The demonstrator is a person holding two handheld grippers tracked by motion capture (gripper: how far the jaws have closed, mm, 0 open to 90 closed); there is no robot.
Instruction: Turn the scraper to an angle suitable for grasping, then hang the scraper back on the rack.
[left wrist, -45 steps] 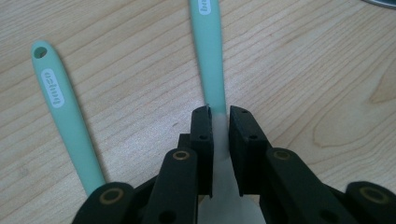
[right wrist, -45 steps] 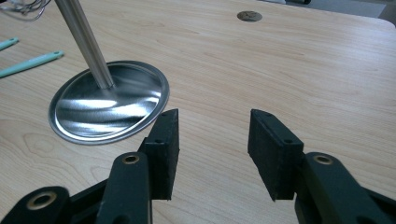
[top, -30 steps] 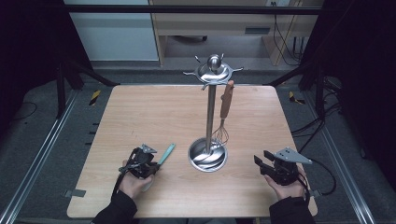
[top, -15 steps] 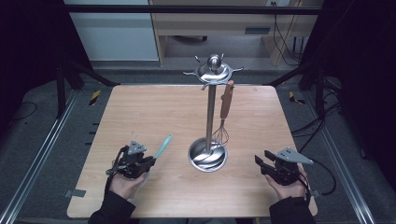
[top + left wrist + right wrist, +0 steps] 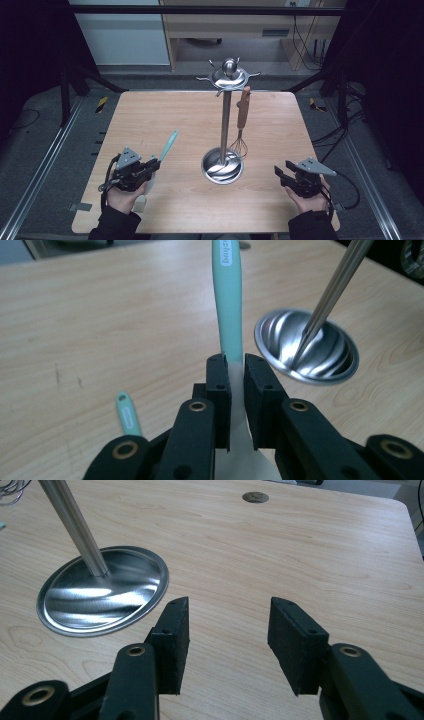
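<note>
Spatula (image 5: 228, 300) head behind left claw (image 5: 236, 371)

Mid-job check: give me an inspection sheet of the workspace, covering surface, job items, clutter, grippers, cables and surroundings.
Surface: wooden table, small dark marks in the left gripper view.
Job's things: teal-handled spatula, held off the table; steel utensil stand at centre; wooden-handled whisk hanging from it.
Clutter: second teal handle lying on the table.
Grippers: left hand-held gripper shut on the spatula; right hand-held gripper open, nothing between its jaws.
Cables: one trailing from each gripper; more on the floor at right.
Surroundings: dark frame, metal rails, cabinet behind.
</note>
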